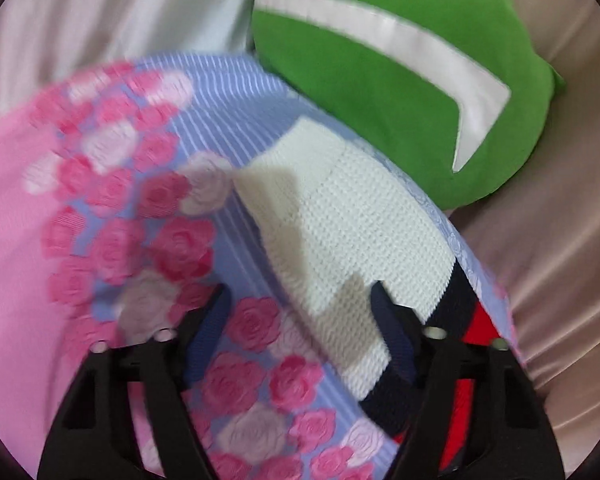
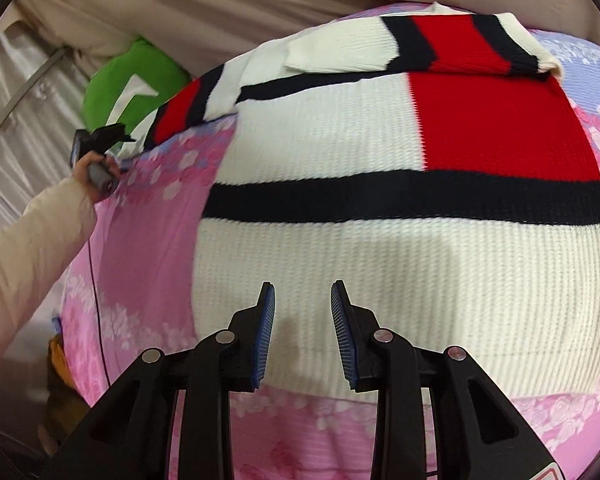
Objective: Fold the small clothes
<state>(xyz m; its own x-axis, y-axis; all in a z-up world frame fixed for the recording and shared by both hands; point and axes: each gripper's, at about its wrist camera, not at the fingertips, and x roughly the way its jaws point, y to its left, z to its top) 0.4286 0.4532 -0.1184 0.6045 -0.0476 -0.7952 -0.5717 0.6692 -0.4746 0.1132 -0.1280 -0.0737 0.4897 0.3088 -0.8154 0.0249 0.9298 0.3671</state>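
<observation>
A knitted sweater [image 2: 380,184] in white, red and navy blocks lies flat on a pink and lilac rose-print bedsheet [image 2: 148,264]. One sleeve is folded across its far edge; the other sleeve [image 1: 340,240] lies out to the left. My right gripper [image 2: 302,320] is open and empty above the sweater's near white hem. My left gripper [image 1: 300,320] is open just above the left sleeve's white end, one finger on each side of its edge. It also shows in the right wrist view [image 2: 100,140], held in a hand at the sleeve's end.
A green cushion [image 1: 400,80] with a white stripe lies beyond the sleeve, also in the right wrist view [image 2: 132,80]. Beige satin fabric [image 1: 560,220] surrounds the sheet. The person's beige-sleeved arm [image 2: 28,248] reaches along the left side.
</observation>
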